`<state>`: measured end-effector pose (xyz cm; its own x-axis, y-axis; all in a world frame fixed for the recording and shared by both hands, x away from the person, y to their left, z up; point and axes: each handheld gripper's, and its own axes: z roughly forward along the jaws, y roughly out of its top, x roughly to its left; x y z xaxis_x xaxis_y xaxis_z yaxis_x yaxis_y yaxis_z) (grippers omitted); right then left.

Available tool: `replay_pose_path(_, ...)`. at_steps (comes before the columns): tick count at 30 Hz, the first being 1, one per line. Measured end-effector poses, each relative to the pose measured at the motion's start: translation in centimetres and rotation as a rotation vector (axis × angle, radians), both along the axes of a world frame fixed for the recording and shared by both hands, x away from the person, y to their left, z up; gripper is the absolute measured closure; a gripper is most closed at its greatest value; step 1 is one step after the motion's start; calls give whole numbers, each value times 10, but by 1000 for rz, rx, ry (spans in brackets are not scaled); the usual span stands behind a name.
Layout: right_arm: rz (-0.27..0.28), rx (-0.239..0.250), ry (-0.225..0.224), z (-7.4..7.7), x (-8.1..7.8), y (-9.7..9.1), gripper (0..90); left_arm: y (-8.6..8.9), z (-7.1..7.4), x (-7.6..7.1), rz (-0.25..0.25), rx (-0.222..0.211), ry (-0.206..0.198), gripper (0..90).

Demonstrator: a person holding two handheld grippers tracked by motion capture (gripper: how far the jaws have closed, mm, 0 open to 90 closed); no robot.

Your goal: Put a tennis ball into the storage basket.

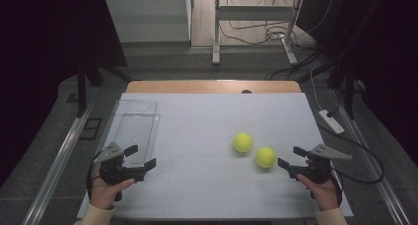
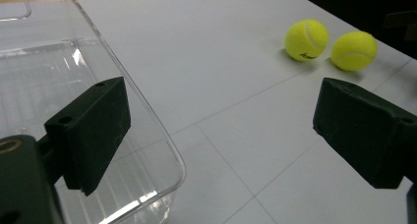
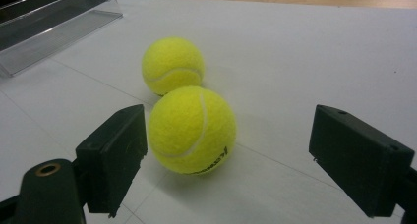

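The right gripper (image 3: 226, 160) has its jaws spread wide, nothing held. The near tennis ball (image 3: 193, 130) sits on the white table (image 3: 305, 52) just ahead, closer to one jaw. The far tennis ball (image 3: 172, 65) lies just behind it. A clear plastic tray (image 3: 54, 30) stands well apart.

We note even overhead light on the white table (image 1: 207, 121), dark surroundings, soft shadows under both tennis balls (image 1: 254, 150), near jaws slightly blurred.

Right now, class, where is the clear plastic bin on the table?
In the high view the clear plastic bin lies at the table's left side, just beyond the left gripper, well left of both tennis balls.
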<state>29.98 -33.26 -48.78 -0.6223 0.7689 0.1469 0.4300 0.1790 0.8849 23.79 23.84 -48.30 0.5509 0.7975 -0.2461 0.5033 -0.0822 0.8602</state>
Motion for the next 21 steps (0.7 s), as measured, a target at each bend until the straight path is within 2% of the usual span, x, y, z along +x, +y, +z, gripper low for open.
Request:
replay_pose_path(4, -7, 5, 2, -1, 0, -1, 142, -1, 0, 0, 1, -9, 7, 80)
replay_pose_path(21, 7, -2, 3, -2, 2, 1, 142, -18, 5, 4, -28, 1, 26, 66)
